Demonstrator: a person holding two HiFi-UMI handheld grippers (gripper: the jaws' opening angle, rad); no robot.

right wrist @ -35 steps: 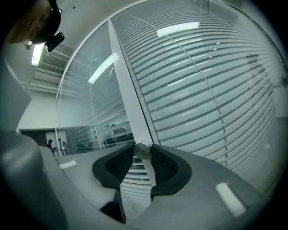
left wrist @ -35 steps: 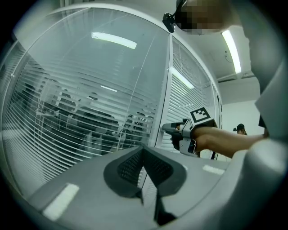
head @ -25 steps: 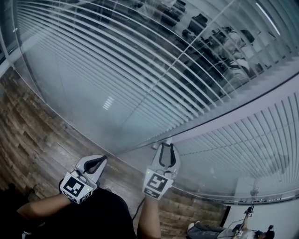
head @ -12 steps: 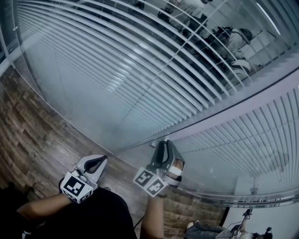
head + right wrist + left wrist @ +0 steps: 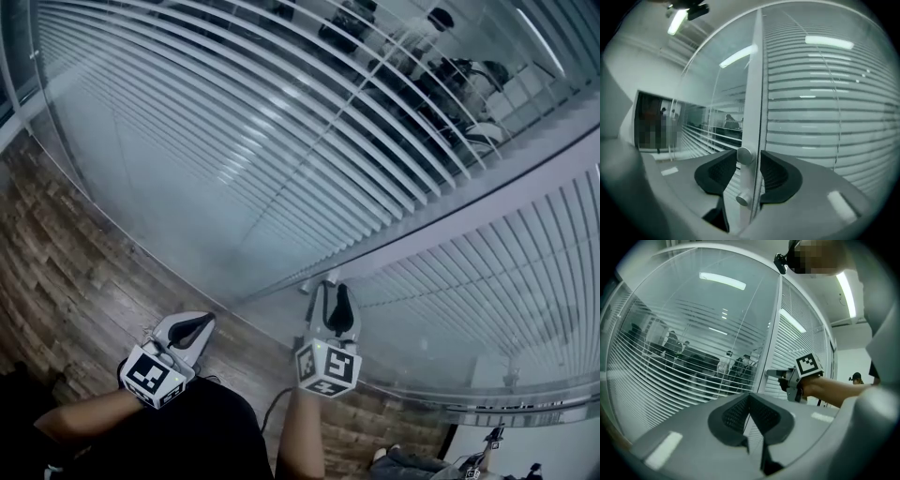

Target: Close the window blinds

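Wooden floor [image 5: 66, 272] runs along a glass wall [image 5: 164, 211]. The window blinds [image 5: 281, 122] hang behind the glass, and their slats are partly open, so people show through. The right tongs [image 5: 747, 161] are at the white frame post [image 5: 753, 93], one jaw on each side of a round knob [image 5: 744, 155]. They are opening and do not squeeze it. The left tongs [image 5: 200, 325] are low, away from the glass, clenched on nothing.

Lower centre, the right gripper [image 5: 330, 289] is opening its fingers [image 5: 318, 315] around a knob [image 5: 328, 276] on the window frame [image 5: 450, 202]; the left gripper [image 5: 202, 324] hovers lower left.
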